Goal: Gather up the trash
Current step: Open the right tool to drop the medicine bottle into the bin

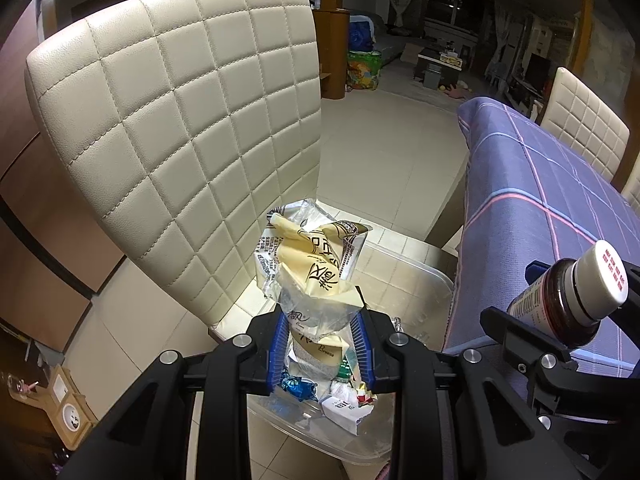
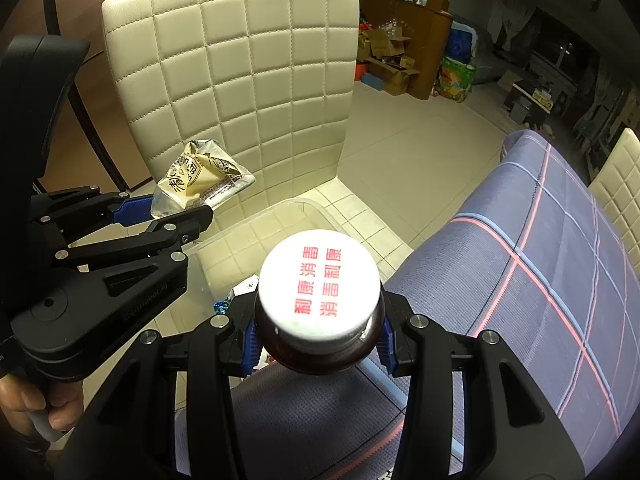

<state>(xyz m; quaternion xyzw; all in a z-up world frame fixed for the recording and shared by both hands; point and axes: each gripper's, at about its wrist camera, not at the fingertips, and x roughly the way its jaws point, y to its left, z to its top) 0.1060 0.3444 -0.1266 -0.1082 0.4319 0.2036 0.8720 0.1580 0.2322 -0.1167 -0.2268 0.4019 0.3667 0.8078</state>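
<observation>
The left gripper (image 1: 320, 344) clenched a crumpled wrapper (image 1: 316, 256) above the clear bin (image 1: 420, 280); the right gripper (image 2: 318, 340) clenched a brown bottle (image 2: 320, 320). Releasing both into the bin seemed next.

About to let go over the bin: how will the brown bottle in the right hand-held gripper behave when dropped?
The brown bottle looks rigid, probably glass or hard plastic, so it should fall straight. Its round body would likely roll once inside the clear bin. The white cap is on, so spilling seems unlikely.
</observation>
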